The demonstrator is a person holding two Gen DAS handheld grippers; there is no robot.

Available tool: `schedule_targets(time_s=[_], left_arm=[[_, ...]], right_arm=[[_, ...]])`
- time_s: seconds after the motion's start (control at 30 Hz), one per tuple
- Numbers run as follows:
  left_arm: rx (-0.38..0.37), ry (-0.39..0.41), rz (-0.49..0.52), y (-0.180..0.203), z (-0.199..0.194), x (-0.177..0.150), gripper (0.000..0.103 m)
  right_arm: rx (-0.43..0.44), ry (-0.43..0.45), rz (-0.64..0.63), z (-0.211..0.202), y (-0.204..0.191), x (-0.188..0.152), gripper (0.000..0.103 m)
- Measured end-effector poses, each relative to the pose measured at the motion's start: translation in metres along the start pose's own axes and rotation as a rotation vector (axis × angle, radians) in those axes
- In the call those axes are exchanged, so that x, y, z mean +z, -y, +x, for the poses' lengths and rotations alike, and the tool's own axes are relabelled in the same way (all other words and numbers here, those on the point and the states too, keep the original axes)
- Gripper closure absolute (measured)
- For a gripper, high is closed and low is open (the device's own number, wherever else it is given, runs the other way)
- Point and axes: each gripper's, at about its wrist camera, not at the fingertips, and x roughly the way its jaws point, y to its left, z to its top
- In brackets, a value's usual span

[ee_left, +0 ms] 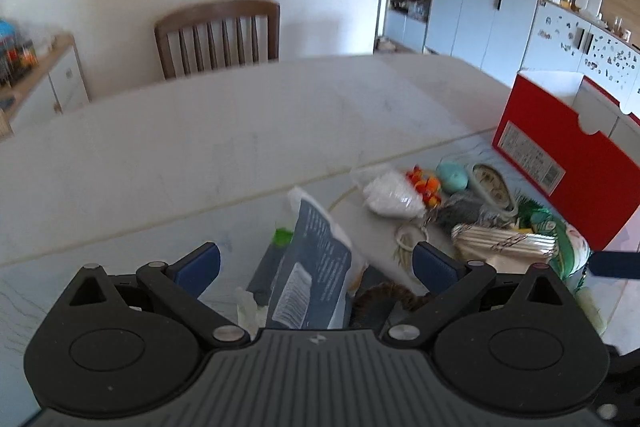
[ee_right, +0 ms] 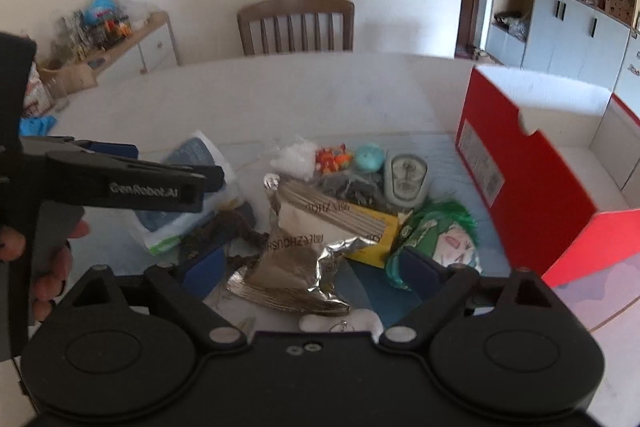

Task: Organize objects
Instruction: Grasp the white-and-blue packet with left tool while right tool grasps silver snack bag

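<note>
Above cluttered table (ee_right: 280,99): right gripper (ee_right: 316,267) jaws wide, over silver pouch (ee_right: 296,271).

Two grippers are in view: the right gripper (ee_right: 316,267) and the left gripper (ee_right: 216,177) to its left. Ahead of them on one worktop (ee_right: 280,95) lie one silver foil packet (ee_right: 304,267), one yellow box (ee_right: 376,231), one green-haired mask (ee_right: 444,239), one small clock (ee_right: 406,179), one teal round thing (ee_right: 370,157) and one blue-printed bag (ee_left: 320,259). One red box (ee_right: 532,179) stands to the right. One chair (ee_right: 296,25) stands beyond.
</note>
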Motion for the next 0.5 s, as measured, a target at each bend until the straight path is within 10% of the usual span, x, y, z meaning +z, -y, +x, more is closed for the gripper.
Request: schedule_targets(time_s=[0.5], left_arm=[[-0.030, -0.086, -0.041, -0.011, 0.030, 0.000, 0.012]], right_arm=[[-0.040, -0.116, 0.149, 0.053, 0.003, 0.008, 0.026]])
